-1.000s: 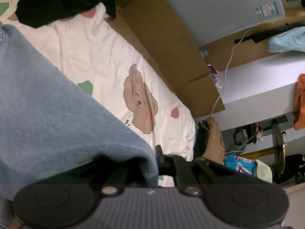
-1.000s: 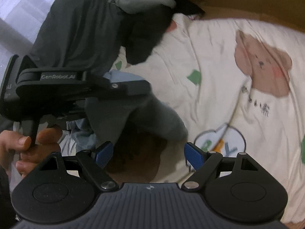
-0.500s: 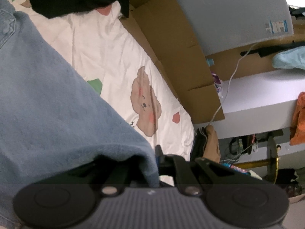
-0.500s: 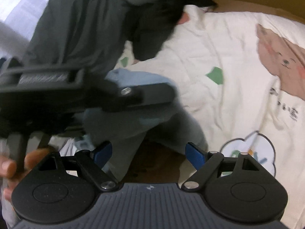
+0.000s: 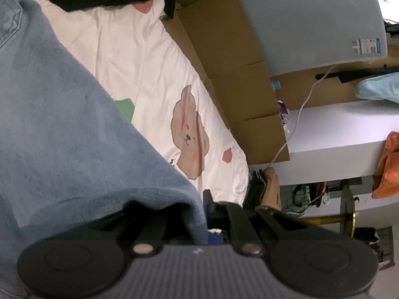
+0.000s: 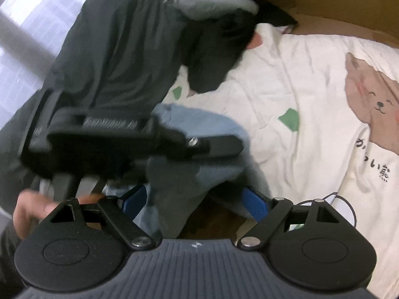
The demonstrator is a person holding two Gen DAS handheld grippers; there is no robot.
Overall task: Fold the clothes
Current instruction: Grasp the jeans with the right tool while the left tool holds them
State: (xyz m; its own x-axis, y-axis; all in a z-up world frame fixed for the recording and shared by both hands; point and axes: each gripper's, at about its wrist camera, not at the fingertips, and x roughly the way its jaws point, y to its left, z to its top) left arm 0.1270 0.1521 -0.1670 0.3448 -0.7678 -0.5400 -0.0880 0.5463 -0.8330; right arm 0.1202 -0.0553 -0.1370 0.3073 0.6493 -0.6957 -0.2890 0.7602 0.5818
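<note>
- the left claw is clenched on an edge of the blue denim garment, which drapes from it and fills the left half of the left wrist view.
- in the right wrist view the same denim hangs in the middle of the frame, below the left claw's dark body; the right claw stands released, its blue pads on either side of a hanging fold, not pressing it as far as the blur lets me judge.
- the denim is lifted and bunched over the bear-print bed cover, not laid flat, so no fold looks made yet.
- a heap of dark clothes sits unfolded at the upper left of the right wrist view.
- left to do, by my reading: a second grip, spreading, the folds, then the heap.
</note>
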